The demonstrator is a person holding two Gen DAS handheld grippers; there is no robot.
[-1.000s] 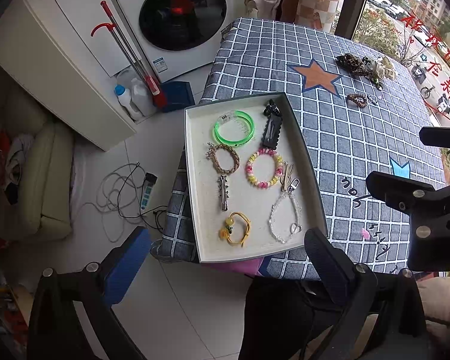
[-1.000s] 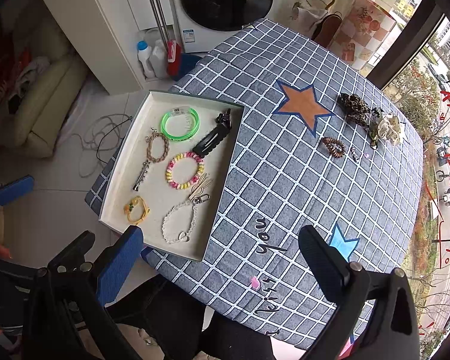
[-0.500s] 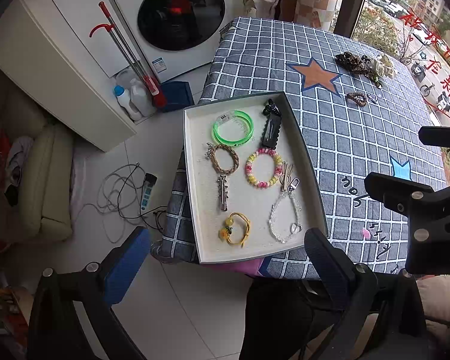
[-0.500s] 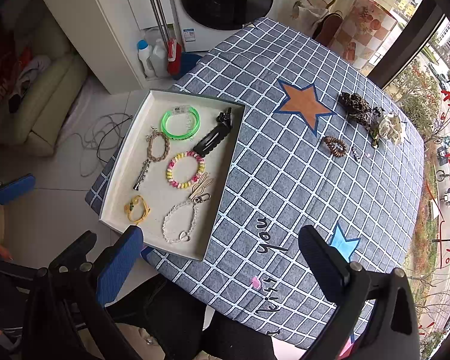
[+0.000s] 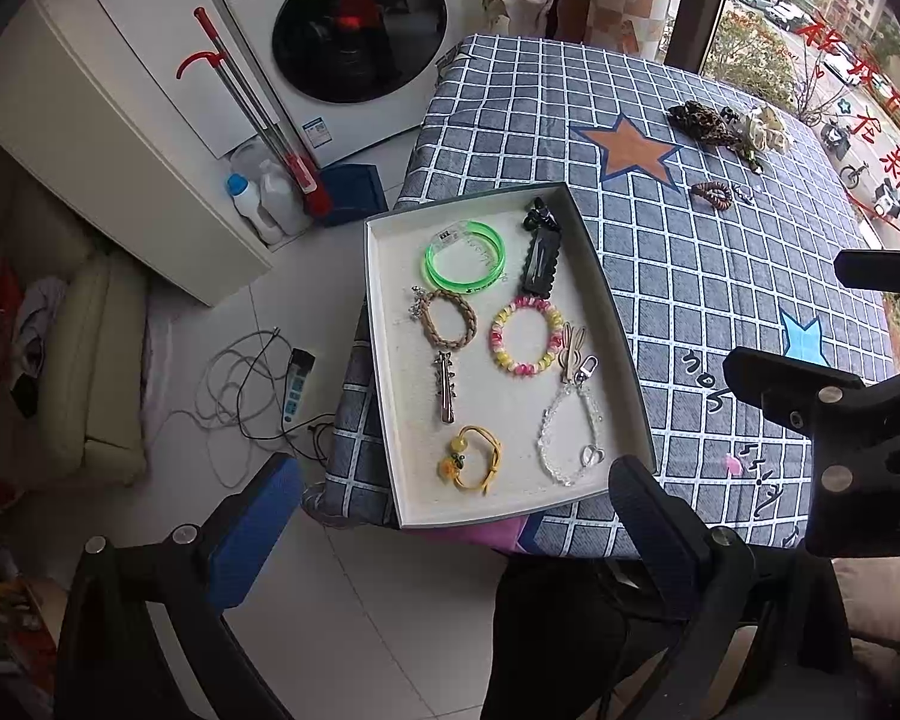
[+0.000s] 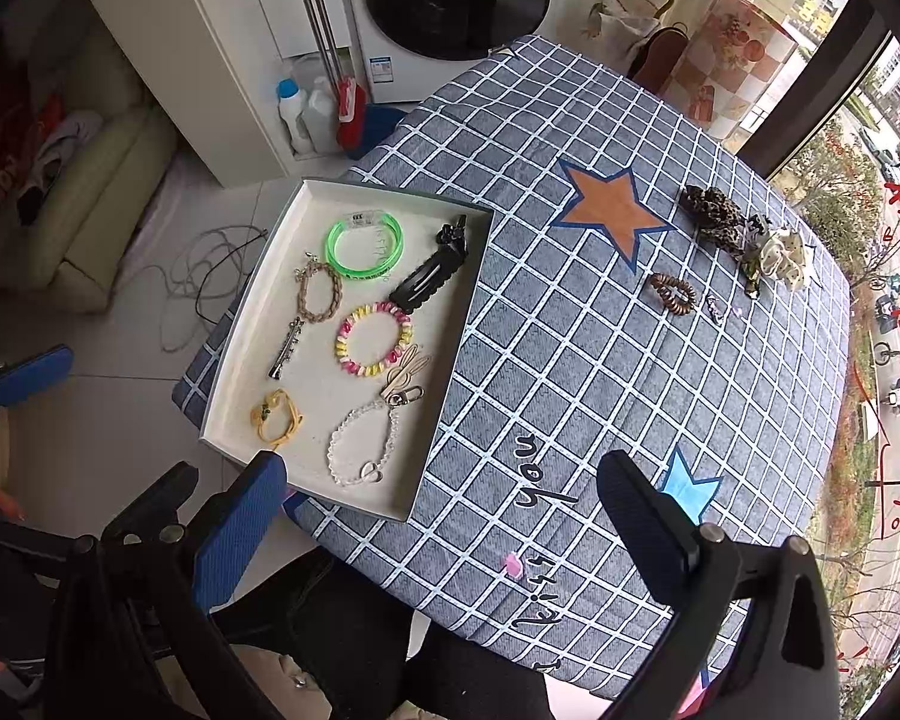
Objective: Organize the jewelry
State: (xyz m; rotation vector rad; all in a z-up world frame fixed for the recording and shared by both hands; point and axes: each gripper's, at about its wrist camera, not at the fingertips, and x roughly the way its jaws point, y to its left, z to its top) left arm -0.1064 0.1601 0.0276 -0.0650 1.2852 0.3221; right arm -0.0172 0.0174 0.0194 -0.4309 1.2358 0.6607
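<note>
Right wrist view: loose jewelry is seen at the far right of the worktop [image 6: 570,360], well apart from the tray [image 6: 258,312]. A brown coil hair tie [image 6: 672,293] lies nearest, with a small metallic piece [image 6: 714,307] just beside it, too small to identify. Further out, a leopard-print scrunchie [image 6: 714,213] and a cream scrunchie [image 6: 786,252] are piled touching each other.

The tray sits at the worktop's left edge, slightly overhanging, long axis running away from the person. Already laid in it: green bangle [image 6: 364,243], black hair clip [image 6: 429,279], braided bracelet [image 6: 318,291], pink-yellow bead bracelet [image 6: 373,339], yellow cord bracelet [image 6: 277,417], clear bead chain [image 6: 363,441].

Right tongs [image 6: 444,531] are spread wide and empty, held above the near worktop edge. Left tongs [image 5: 450,516] are likewise spread and empty, over the tray's near end.

Key relation: remaining items lie ahead and to the right of both tongs; right tongs are judged nearer, so the coil hair tie is the likely next pick. Its long axis runs roughly left-right in the right view, so a grasp across the short side is suggested.

Writing: a barcode sticker is seen on the bangle, unreadable. "you" is printed on the cloth. Red characters on the window are not read reliably.
</note>
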